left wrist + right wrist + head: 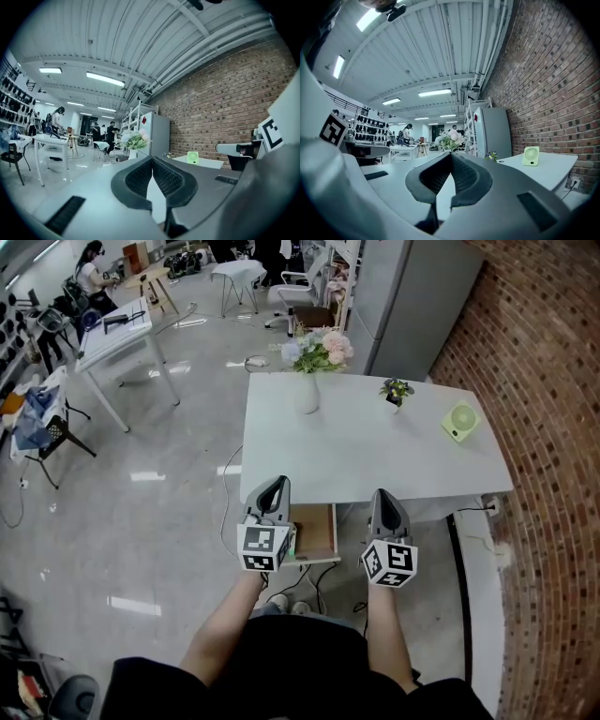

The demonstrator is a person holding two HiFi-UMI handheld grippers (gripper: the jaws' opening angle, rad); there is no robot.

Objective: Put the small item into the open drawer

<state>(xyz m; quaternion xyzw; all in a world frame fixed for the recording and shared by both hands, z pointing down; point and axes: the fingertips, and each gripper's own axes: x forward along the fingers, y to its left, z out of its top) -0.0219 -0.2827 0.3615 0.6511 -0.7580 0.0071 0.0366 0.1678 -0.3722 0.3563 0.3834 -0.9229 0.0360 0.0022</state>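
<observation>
The white table [375, 456] stands beside a brick wall [525, 352]. Its open drawer [317, 532] juts from the near edge, between the grippers. The left gripper [276, 484] and right gripper [382, 495] each have jaws pressed together, holding nothing. On the tabletop stand a flower vase [308, 395], a green fan [460, 420] and a small potted plant [397, 393] – all well apart from the drawer.

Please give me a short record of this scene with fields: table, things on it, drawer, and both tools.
table: white, beside brick wall
on table: flower vase, small potted plant, green fan
drawer: open, under the table's near edge
left tool: shut, empty, near the drawer
right tool: shut, empty, right of the drawer
</observation>
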